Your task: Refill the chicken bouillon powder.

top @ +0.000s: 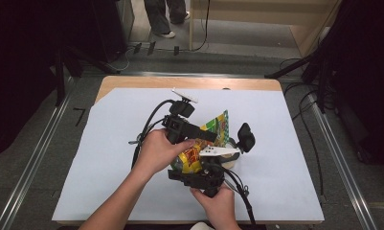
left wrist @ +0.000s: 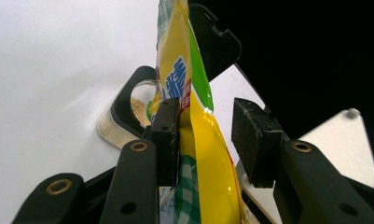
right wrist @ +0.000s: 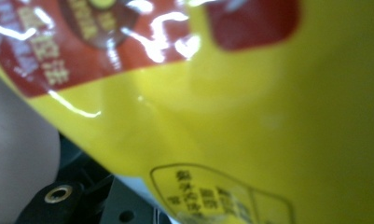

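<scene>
White paper covers the worktop (top: 108, 143), where a yellow snack bag (left wrist: 198, 135) stands upright mid-worktop between the left gripper (left wrist: 205, 140)'s parted jaws, its lower end against the right gripper (top: 199, 178), grip hidden.

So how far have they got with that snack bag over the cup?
Done: the yellow snack bag is lifted off the table and held between both grippers, above the measuring cup, which seems to hold something pale. In hand: the left gripper straddles the bag's edge, one pad touching, jaws not closed. Whether the bag is open can't be told, so tipping it may remain.
</scene>
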A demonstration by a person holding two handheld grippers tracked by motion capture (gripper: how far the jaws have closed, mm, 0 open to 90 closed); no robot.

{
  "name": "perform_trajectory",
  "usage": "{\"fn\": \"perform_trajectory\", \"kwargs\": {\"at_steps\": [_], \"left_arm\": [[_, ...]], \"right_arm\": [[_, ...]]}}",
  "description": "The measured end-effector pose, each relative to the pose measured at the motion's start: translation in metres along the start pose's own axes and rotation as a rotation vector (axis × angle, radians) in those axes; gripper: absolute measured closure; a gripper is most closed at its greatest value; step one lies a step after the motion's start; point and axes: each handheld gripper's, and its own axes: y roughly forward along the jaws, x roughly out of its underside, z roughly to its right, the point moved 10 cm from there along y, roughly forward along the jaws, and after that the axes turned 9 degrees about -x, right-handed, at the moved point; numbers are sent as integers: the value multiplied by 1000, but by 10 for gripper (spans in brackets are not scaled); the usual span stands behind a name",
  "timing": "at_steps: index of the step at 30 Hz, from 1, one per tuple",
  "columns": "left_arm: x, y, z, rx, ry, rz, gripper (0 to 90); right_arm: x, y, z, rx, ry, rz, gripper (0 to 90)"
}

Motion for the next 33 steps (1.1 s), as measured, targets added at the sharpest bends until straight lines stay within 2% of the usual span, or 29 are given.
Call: {"fn": "perform_trajectory", "kwargs": {"at_steps": [2,4,6,10,13,16,22,26,27,30,33], "left_arm": [[2,3,-3,-26,12,-23,709],[3,3,-5,-33,11,-29,745],[3,1,-7,-34,-1,-32,755],[1,1,-10,-23,-19,-35,756],[0,3,-11,-23,-25,-31,756],[-1,3,-10,-16,-30,-28,756],[-3,3,-9,-21,-29,-25,751],[-4,5,-10,-22,-19,-24,751],[-4,5,-10,-20,-19,-26,753],[-5,6,-10,-31,-7,-24,757],[-5,6,-8,-52,9,-16,760]], "right_arm": [[1,1,1,5,17,-7,663],[3,3,2,16,18,-14,659],[3,4,2,32,-5,-25,638],[4,6,2,86,-83,-47,636],[3,6,5,101,-88,-48,656],[2,4,6,105,-80,-52,660],[2,3,3,78,-64,-49,663],[1,2,2,28,-17,-44,672],[1,1,2,28,-12,-43,673],[2,0,3,50,-31,-48,673],[2,0,4,50,-42,-50,674]]}}
